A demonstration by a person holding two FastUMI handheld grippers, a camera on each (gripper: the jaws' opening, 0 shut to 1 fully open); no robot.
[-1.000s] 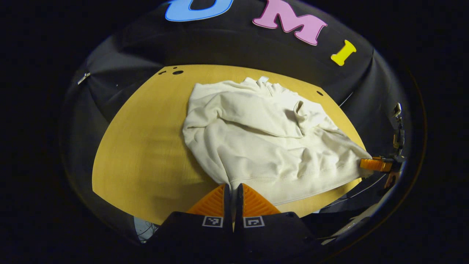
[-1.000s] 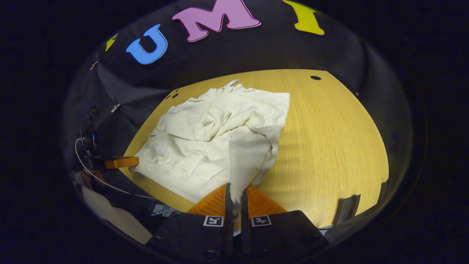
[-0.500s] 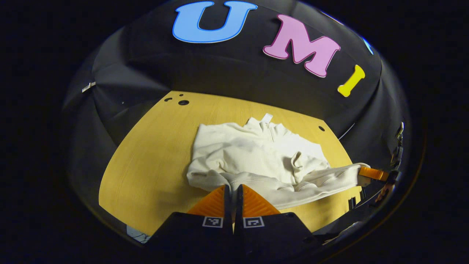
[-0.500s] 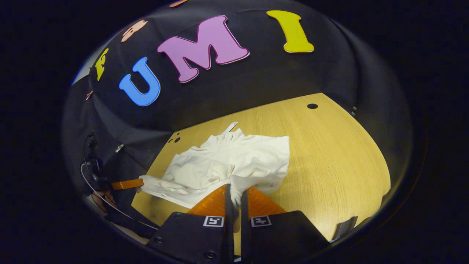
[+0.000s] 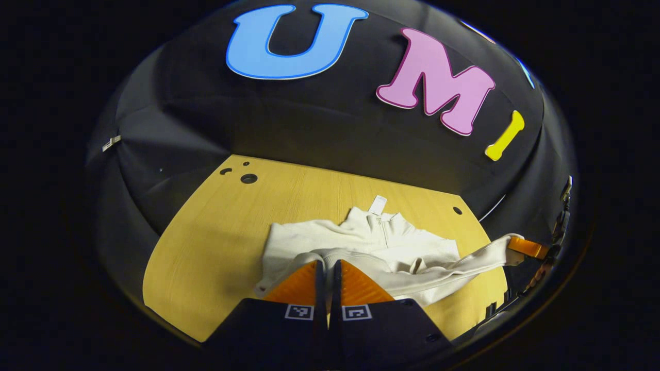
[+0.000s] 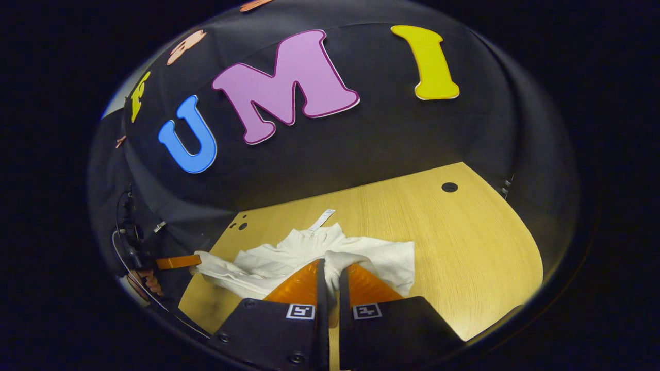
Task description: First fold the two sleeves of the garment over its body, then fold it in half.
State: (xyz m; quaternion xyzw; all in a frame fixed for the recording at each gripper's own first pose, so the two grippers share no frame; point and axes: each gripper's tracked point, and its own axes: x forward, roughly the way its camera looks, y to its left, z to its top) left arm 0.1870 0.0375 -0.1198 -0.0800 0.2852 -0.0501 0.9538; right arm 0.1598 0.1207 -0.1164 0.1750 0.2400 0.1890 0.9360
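Garment: a cream, soft fleecy pullover [image 5: 361, 247] with a short zip collar and white neck tag lay rumpled on the pale wood-grain worktop [image 5: 216, 242], collar toward the far edge.
Hem: lifted off the worktop and stretched between both grippers.
Left gripper [image 5: 328, 269]: ribbed fingers clenched on the hem.
Right gripper [image 6: 330, 268]: clenched on a hem corner.
Hidden: sleeves hard to make out under the raised fabric.

Garment [image 5: 361, 242] hem edge hidden behind closed jaws, both views.
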